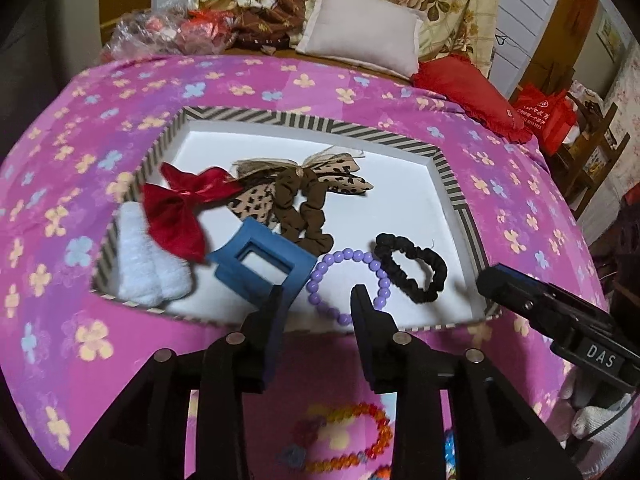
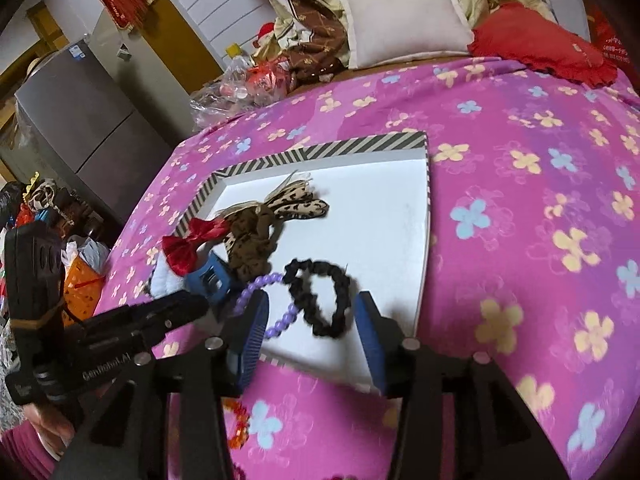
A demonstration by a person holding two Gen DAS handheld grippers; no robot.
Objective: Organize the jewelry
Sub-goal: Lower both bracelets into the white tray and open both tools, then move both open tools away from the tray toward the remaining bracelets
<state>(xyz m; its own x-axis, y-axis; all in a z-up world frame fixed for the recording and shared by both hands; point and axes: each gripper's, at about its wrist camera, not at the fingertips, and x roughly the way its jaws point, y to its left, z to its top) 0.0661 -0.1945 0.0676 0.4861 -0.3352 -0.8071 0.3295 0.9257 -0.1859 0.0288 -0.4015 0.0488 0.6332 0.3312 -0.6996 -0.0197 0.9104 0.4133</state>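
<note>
A striped-rim tray point(image 1: 304, 118) point(image 2: 320, 150) with a white floor lies on the pink flowered bedspread. Inside it are a white fluffy piece point(image 1: 140, 268), a red bow point(image 1: 176, 216), a leopard-print bow on a brown scrunchie point(image 1: 300, 200), a blue claw clip point(image 1: 228, 268), a purple bead bracelet point(image 1: 349, 256) point(image 2: 280, 324) and a black scrunchie point(image 1: 438, 270) point(image 2: 320, 267). My left gripper point(image 1: 318, 300) is open over the tray's near edge, the purple bracelet just beyond its tips. My right gripper point(image 2: 312, 308) is open with the black scrunchie lying loose between its fingers.
An orange bead bracelet point(image 1: 376, 420) point(image 2: 238, 424) lies on the bedspread in front of the tray, under the grippers. A white pillow point(image 1: 360, 28), a red cushion point(image 1: 472, 92) and plastic bags point(image 1: 152, 32) crowd the far side. A grey fridge point(image 2: 80, 120) stands left.
</note>
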